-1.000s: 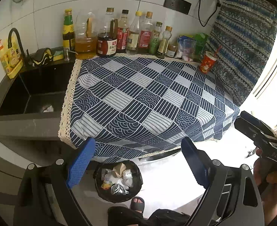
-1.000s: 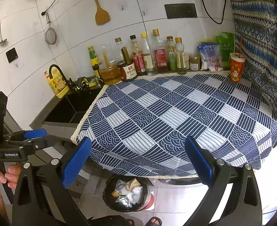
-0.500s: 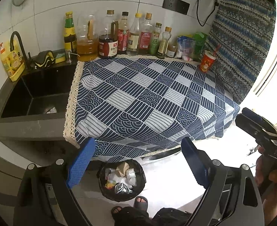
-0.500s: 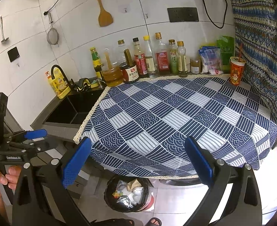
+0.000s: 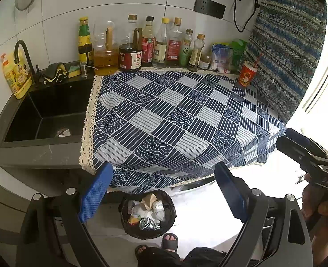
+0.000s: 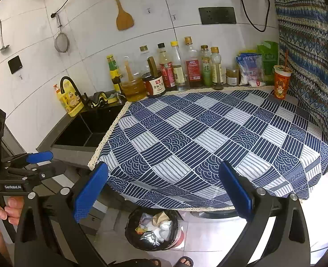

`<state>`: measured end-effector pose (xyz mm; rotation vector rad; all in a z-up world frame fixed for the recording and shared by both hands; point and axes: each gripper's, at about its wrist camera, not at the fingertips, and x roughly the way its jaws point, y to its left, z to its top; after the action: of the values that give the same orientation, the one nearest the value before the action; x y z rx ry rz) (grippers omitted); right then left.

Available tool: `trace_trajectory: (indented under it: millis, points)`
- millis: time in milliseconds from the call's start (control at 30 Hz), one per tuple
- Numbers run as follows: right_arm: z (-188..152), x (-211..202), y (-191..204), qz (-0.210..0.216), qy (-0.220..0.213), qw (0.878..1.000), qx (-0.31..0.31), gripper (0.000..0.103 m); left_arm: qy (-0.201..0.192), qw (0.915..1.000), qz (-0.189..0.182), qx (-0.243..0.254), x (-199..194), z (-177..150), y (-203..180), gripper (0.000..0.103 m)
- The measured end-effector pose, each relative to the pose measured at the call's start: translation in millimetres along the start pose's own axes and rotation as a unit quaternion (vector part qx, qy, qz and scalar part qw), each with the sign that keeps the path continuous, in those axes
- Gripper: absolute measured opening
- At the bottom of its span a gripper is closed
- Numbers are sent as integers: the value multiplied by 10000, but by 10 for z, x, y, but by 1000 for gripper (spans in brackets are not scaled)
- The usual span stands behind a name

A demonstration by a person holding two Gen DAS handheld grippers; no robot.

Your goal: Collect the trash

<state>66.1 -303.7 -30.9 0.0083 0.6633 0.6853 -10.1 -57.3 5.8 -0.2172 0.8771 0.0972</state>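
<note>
Left gripper (image 5: 164,191): jaws spread wide, nothing between them; the pads (image 5: 96,194) are flat blue rubber with a fine grid texture, on black angular arms. Right gripper (image 6: 164,189): likewise wide open and empty, same blue ribbed pads.

The desk (image 5: 41,155) is a dark stone-look slab, draped with a cloth (image 5: 175,122) of navy and pale checks, striped and wave-patterned, edged in cream lace. The cloth surface is flat and smooth. At its far right corner stands a red paper cup (image 5: 247,74) with a straw, upright.

The trash (image 5: 149,211), crumpled paper, foil and wrappers, lies in a round bin (image 5: 128,227) lined with a glossy black bag, on the tiled floor just below the front edge of the desk, near a person's sandalled feet (image 5: 169,240).

Along the white tiled wall stands a row of glass and plastic bottles (image 5: 161,44), tall and narrow, with a squat amber jug (image 5: 106,55) among them. Left of the cloth is a rectangular black sink (image 5: 14,120) with a curved black tap (image 5: 22,53) and a yellow soap bottle (image 5: 15,75) beside it.
</note>
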Motion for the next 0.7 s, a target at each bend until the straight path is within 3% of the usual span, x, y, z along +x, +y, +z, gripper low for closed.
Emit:
trace_trajectory:
  millis: [700]
  points:
    - [-42,58,-68,0,128,9999,45,98,-6,9999,-30,-102,37,-13,3,90]
